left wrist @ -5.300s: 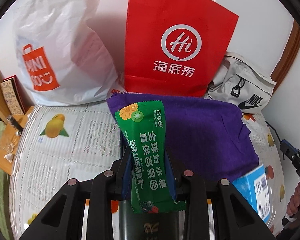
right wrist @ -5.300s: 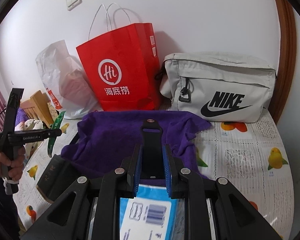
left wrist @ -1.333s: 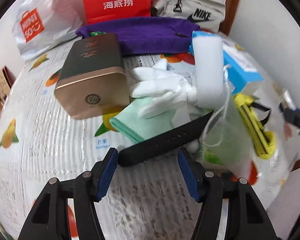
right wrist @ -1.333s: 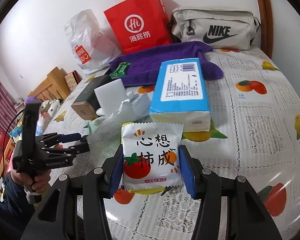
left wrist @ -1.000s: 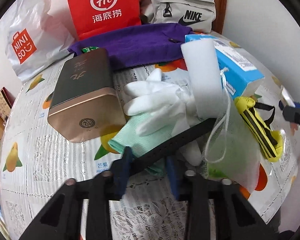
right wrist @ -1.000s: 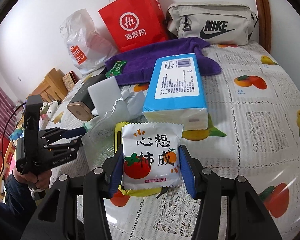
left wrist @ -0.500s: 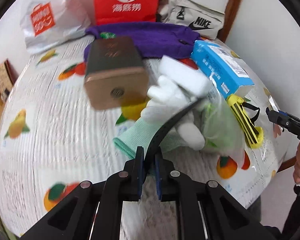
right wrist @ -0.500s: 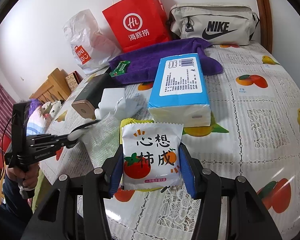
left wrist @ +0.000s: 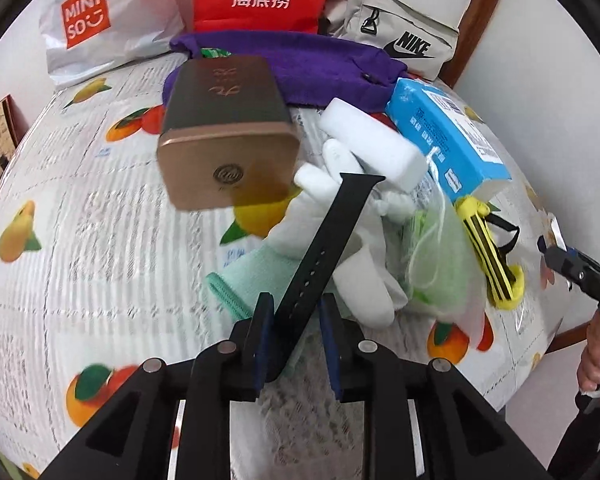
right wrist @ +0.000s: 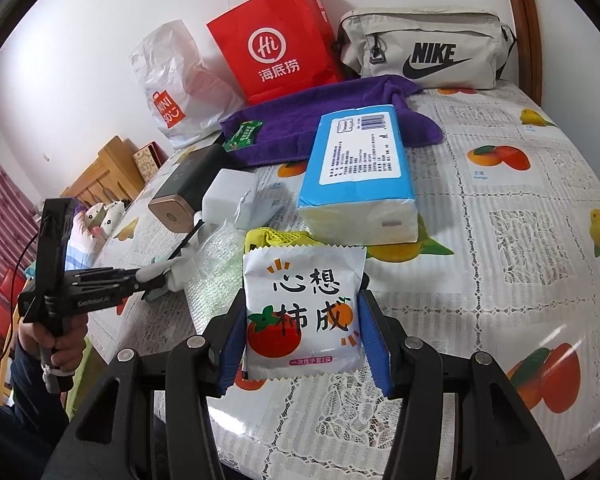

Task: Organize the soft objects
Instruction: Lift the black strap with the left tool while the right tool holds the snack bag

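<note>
**Left claw loosening on watch strap, right claw clamped on glove packet**

Black strap (left wrist: pixel 327 245) sits between the 2 blue pads of the left gripper (left wrist: pixel 296 332), near end down in the gap, far end angled up and away over the white gloves (left wrist: pixel 342 216). Jaws have just been opening; a gap shows between the strap and the right-side pad, so whether it is gripped cannot be told. Mint glove cuff (left wrist: pixel 240 280) lies just beyond the left-side pad. Mesh pouch (left wrist: pixel 440 256) and yellow item (left wrist: pixel 488 252) lie ahead and to the right of the claw, white foam block (left wrist: pixel 372 148) and blue tissue pack (left wrist: pixel 444 136) beyond them. Bronze box (left wrist: pixel 228 136) ahead-left, purple towel (left wrist: pixel 300 68) behind it.

Right gripper (right wrist: pixel 303 336) is clamped on the white snack-style packet (right wrist: pixel 302 312), both pads pressing its side edges, packet upright. Tissue pack is straight ahead of that claw; red paper bag (right wrist: pixel 276 48) and grey Nike bag (right wrist: pixel 424 48) stand far ahead at the wall.
</note>
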The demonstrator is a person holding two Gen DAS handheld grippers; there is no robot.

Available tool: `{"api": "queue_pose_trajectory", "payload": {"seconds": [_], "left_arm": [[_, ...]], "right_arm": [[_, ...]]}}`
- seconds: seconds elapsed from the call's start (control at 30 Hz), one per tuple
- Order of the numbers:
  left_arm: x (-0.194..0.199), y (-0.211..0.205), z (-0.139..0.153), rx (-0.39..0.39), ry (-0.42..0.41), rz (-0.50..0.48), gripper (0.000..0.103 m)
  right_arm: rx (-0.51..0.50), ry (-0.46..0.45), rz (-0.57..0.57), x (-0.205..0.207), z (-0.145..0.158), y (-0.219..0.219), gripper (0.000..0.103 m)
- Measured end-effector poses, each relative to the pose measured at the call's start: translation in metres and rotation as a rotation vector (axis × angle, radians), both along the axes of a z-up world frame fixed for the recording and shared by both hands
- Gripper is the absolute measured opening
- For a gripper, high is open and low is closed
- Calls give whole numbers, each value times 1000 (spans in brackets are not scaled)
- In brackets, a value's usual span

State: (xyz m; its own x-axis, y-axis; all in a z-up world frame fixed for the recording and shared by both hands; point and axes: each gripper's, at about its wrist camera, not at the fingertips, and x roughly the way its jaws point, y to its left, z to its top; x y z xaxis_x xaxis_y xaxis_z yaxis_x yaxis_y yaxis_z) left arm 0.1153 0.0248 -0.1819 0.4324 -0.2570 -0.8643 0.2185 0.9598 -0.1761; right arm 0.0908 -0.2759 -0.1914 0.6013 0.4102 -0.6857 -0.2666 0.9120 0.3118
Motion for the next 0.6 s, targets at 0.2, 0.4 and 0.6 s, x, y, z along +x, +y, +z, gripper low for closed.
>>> {"api": "queue_pose_trajectory", "payload": {"seconds": [0.2, 0.4, 0.6], "left_arm": [[12, -17, 0, 26, -18, -55, 45], [19, -15, -3, -31, -18, -57, 23], [7, 0, 4, -37, -33, -18, 15]], "right_arm": [[-1, 16, -13, 3, -3, -3, 52], [-9, 32, -1, 6, -7, 2, 52], [-6, 29, 2, 5, -6, 3, 52]]}}
